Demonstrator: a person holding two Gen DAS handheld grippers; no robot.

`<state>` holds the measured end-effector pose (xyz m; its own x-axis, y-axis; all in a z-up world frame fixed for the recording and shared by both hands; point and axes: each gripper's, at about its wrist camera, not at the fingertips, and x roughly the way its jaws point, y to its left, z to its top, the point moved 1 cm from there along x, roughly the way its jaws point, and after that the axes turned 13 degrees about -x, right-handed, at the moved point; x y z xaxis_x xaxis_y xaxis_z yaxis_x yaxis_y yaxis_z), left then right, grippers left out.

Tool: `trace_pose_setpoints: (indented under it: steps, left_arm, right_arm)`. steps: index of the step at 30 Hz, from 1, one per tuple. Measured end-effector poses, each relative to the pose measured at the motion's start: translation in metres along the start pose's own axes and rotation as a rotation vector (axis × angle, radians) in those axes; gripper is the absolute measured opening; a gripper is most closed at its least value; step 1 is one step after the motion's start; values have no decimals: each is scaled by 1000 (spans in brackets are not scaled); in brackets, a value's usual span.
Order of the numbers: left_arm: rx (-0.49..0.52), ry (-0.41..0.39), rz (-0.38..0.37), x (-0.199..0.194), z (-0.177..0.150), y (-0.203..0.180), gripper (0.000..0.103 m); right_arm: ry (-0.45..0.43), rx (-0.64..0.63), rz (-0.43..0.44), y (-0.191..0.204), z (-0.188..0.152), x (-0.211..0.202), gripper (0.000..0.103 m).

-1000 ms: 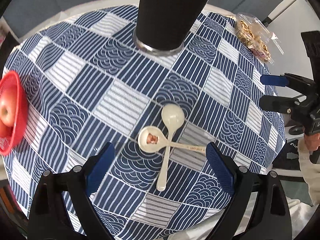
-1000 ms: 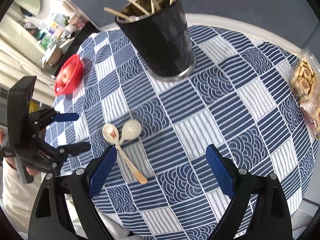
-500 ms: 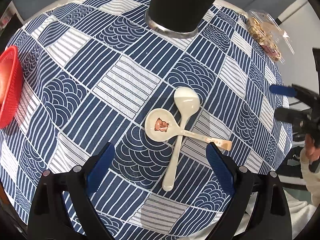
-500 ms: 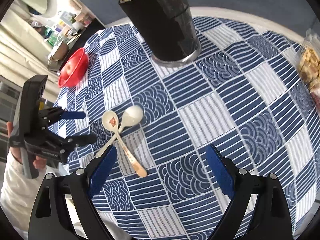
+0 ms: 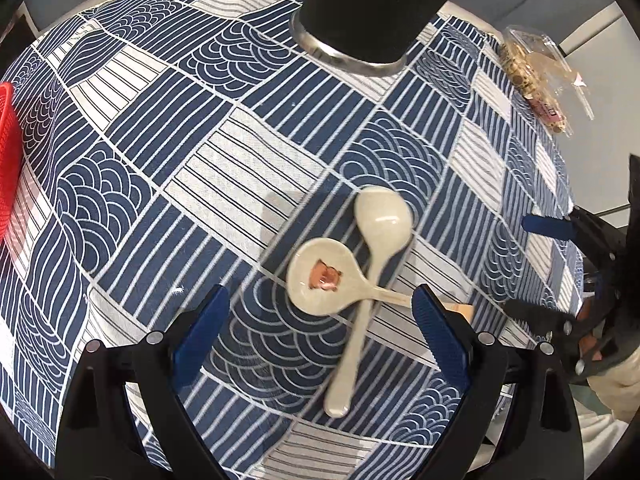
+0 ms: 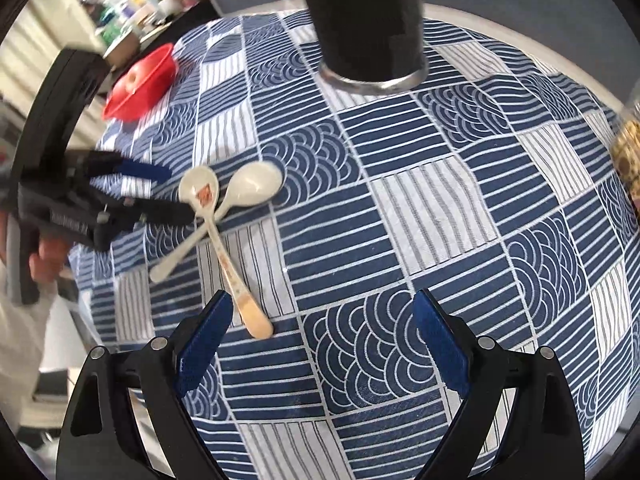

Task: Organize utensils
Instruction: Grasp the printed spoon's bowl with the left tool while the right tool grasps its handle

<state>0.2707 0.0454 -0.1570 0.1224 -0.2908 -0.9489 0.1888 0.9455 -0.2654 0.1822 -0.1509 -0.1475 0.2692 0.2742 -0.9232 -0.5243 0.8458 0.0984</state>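
Two crossed ceramic spoons lie on the patterned cloth [image 5: 224, 200] before the black cup [image 5: 372, 12].
The left gripper [image 5: 320, 316] hovers wide open and empty over them; the right gripper [image 6: 320, 332] is likewise open and empty. The plain spoon [image 5: 370, 280] and printed spoon [image 5: 320, 276] look hard, slick and chippable, so each is best pinched mid-handle.

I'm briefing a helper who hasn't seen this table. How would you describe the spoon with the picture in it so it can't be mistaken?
Start at the tall black cup on the blue patterned tablecloth. In front of it, two pale spoons lie crossed in an X. The picture spoon has a reddish-pink motif in its bowl and a tan-tipped handle; the plain spoon lying across it is bare cream throughout.
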Motion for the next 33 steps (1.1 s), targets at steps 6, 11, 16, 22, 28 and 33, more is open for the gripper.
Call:
trace_pose_setpoints:
  steps: [6,11,16,22,28,33]
  left_arm:
    - [36,-35,12,4,3,-2,82]
    - [113,-56,22,6,2,-9,20]
    - [124,-77,-27,2,-3,-14,8]
    - [179,-112,-53,-16,-15,-27,6]
    - [180,-150,-75,-35,-15,-32,5]
    - [201,-177,-50,-54,-11,-42,5]
  right_arm:
    - [12,-91,-55,18,-2,13,87]
    - [18,-113,-54,23,-2,21,87]
    - [-26,-182,-62,36,3,21,87]
    - [18,-329,-73,59,8,35,54]
    - [-12,-337,-76,64,15,25,14]
    - [-56,-336,-97,63,21,8,14]
